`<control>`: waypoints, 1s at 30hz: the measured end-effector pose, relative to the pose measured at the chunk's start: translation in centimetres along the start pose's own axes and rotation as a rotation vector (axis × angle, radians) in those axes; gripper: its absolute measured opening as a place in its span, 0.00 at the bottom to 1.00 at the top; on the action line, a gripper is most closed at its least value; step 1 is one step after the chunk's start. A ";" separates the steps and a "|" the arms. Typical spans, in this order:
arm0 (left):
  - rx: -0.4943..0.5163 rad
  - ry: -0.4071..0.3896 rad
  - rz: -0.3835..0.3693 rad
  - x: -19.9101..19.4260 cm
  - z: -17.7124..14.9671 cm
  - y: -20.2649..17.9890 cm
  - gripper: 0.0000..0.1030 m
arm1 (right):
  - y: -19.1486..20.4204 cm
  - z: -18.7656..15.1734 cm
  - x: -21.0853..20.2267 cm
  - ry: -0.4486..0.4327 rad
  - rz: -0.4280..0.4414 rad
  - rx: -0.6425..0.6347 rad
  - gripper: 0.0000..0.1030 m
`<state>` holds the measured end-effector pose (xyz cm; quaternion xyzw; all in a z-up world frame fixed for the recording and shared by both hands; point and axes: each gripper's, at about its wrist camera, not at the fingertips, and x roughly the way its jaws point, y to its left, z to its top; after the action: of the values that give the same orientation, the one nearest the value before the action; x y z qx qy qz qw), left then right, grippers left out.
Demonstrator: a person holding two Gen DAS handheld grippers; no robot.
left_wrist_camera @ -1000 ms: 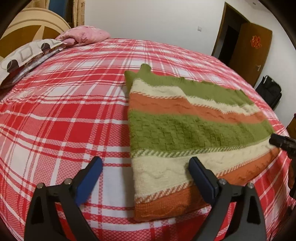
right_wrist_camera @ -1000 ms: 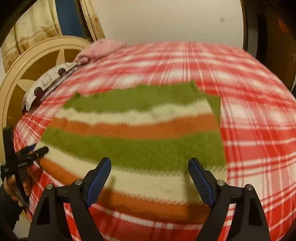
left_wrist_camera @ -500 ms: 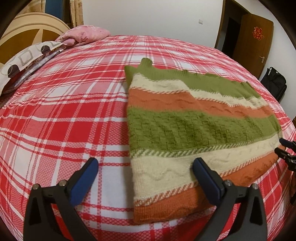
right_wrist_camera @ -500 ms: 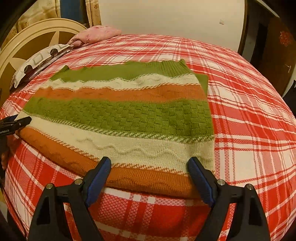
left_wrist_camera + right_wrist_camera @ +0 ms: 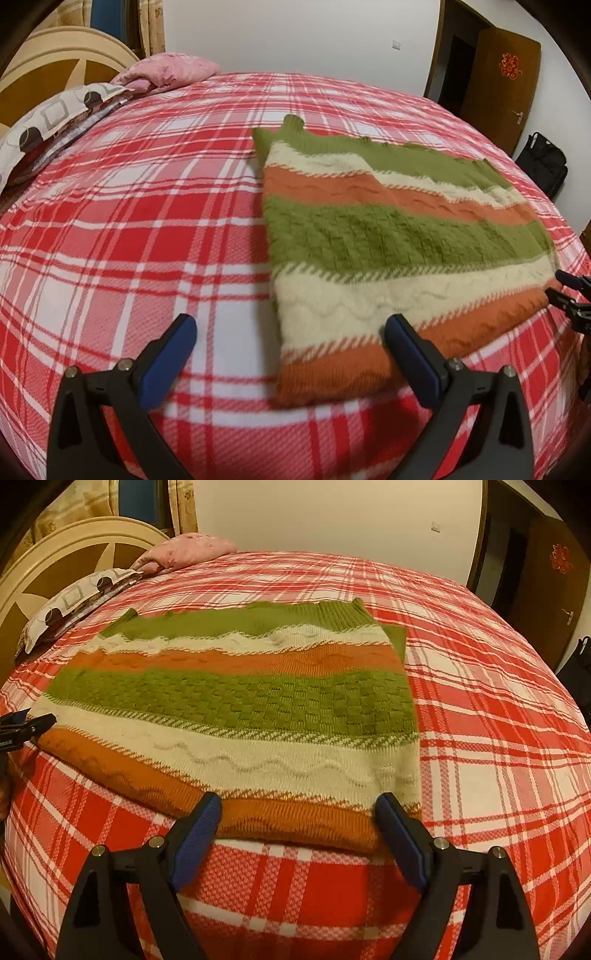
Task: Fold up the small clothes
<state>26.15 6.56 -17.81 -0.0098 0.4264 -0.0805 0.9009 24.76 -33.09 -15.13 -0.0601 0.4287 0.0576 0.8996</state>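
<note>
A knitted sweater (image 5: 388,236) with green, cream and orange stripes lies flat on the red plaid bed; it also shows in the right wrist view (image 5: 236,716). My left gripper (image 5: 291,339) is open and empty, just before the sweater's near left corner on its orange hem. My right gripper (image 5: 299,812) is open and empty, its jaws straddling the orange hem near the right corner. Each gripper shows at the edge of the other's view: the right gripper (image 5: 569,291) and the left gripper (image 5: 26,725), both beside the hem.
The red plaid bedspread (image 5: 129,221) covers the whole bed. Pillows (image 5: 59,118) and a pink blanket (image 5: 170,72) lie at the headboard (image 5: 70,572). A brown door (image 5: 498,81) and a black bag (image 5: 543,162) stand beyond the bed's far right side.
Both grippers have come closer to the sweater's orange hem and stayed open. The right wrist view has steadied and now looks down on the hem.
</note>
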 end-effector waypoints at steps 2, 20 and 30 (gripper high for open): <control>0.010 -0.024 -0.008 -1.1 -0.3 0.4 1.00 | 0.0 0.1 -0.8 -0.002 -0.001 0.009 0.83; -0.175 -0.070 0.101 -2.6 -0.6 10.5 1.00 | 22.2 4.6 -2.0 -0.167 0.179 -0.496 0.83; -0.251 -0.057 0.038 -2.1 -0.5 13.2 1.00 | 30.4 2.9 -0.6 -0.216 0.154 -0.739 0.61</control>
<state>26.19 19.94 -17.65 -0.1169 0.4074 -0.0091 0.9057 21.85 -2.65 -14.64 -0.3413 0.2853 0.2812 0.8503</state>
